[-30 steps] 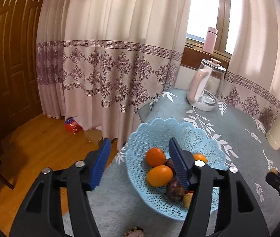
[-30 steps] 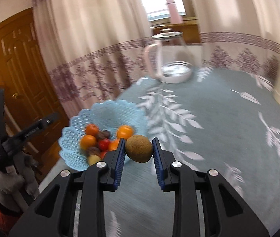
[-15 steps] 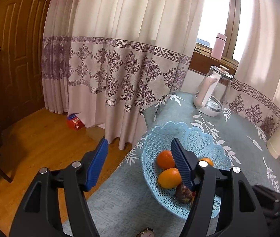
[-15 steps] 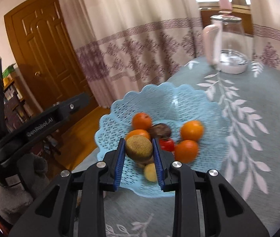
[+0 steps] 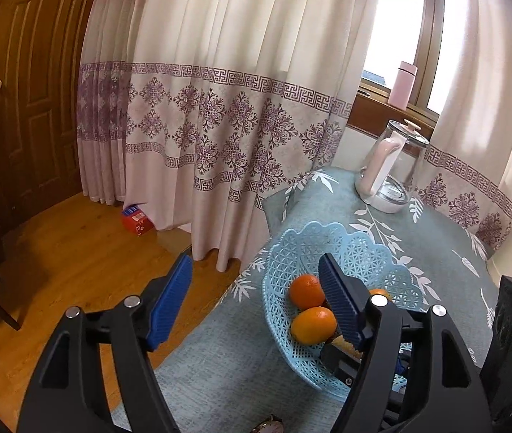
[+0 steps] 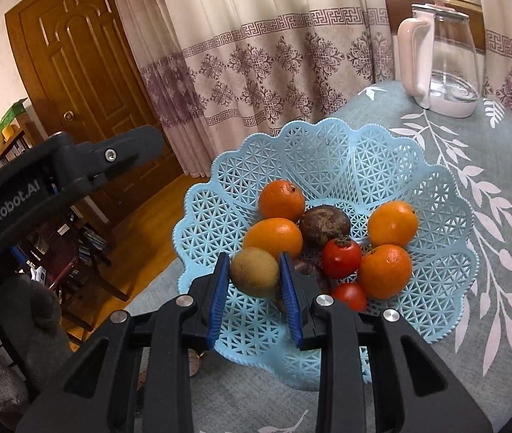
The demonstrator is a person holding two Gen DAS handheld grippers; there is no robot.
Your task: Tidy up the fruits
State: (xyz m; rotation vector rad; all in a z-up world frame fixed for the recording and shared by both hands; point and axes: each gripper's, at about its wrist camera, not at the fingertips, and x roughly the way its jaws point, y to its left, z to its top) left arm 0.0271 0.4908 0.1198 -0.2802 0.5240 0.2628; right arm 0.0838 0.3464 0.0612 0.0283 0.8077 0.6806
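The right claw (image 6: 254,281) is closed on a brown kiwi (image 6: 254,271), its two blue pads pressed against the fruit's sides. The kiwi hangs over the near left part of a light blue lattice basket (image 6: 332,151), above the basket's floor; whether it touches the fruit beneath cannot be told. Just behind the kiwi lies an orange (image 6: 273,237), and behind that another orange (image 6: 281,200) near the middle of the basket. Beside them sits a dark brownish-purple fruit (image 6: 324,224). To the right of the claw are a red tomato-like fruit (image 6: 341,258), a smaller red one (image 6: 350,295) partly hidden by the right pad, and two more oranges (image 6: 385,271) and (image 6: 393,223) along the basket's right side.

The left claw (image 5: 256,303) is wide open and holds nothing. Its left pad hangs over the wooden floor (image 5: 57,252) past the table edge, and its right pad stands in front of the basket, which shows in the left wrist view with two oranges in plain sight.

The basket rests on a table (image 6: 508,180) covered by a grey-blue cloth with white leaf sprigs. At the far end of the table stands a glass kettle (image 6: 443,61) with a pink handle. Behind it hang pale curtains (image 5: 238,90) with a purple patterned band, and a brown door (image 6: 79,68) is to the left.
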